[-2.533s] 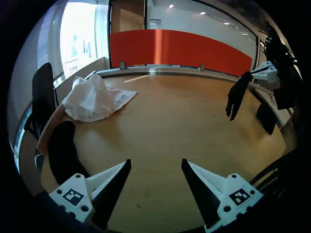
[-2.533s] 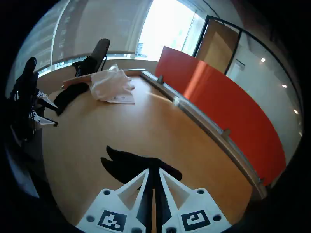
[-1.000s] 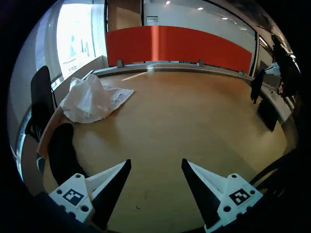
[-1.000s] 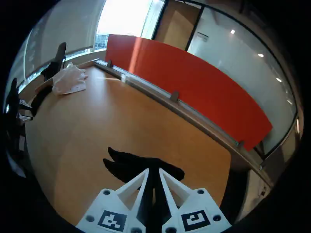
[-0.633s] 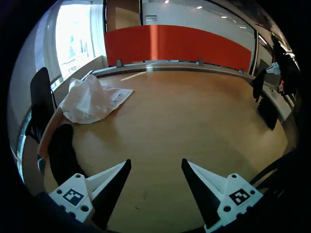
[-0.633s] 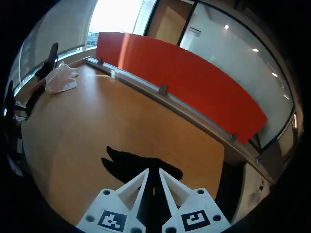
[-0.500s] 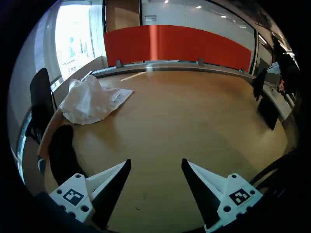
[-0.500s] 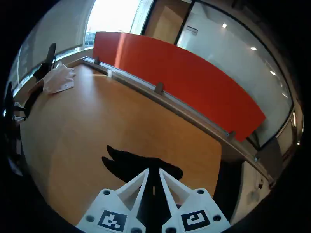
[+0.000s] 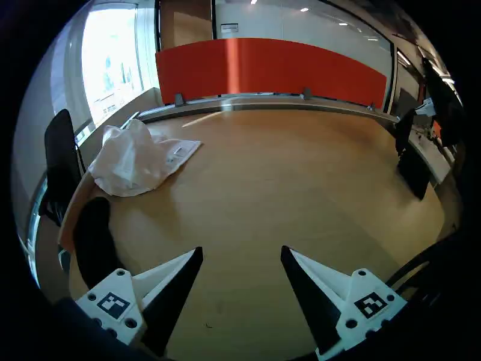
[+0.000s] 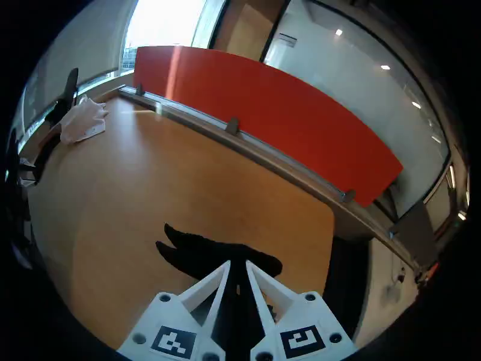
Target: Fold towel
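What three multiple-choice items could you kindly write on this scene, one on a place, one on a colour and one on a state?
1. In the left gripper view, where on the table does the white cloth lie?
A. far left
B. near right
C. centre

2. What colour is the partition behind the table?
A. blue
B. red
C. green

3. The right gripper is:
A. open and empty
B. shut on a black cloth
C. shut on a cup

Answers:
1. A, it is heaped by the left edge.
2. B, the panel is plainly red.
3. B, dark fabric hangs from its closed fingers.
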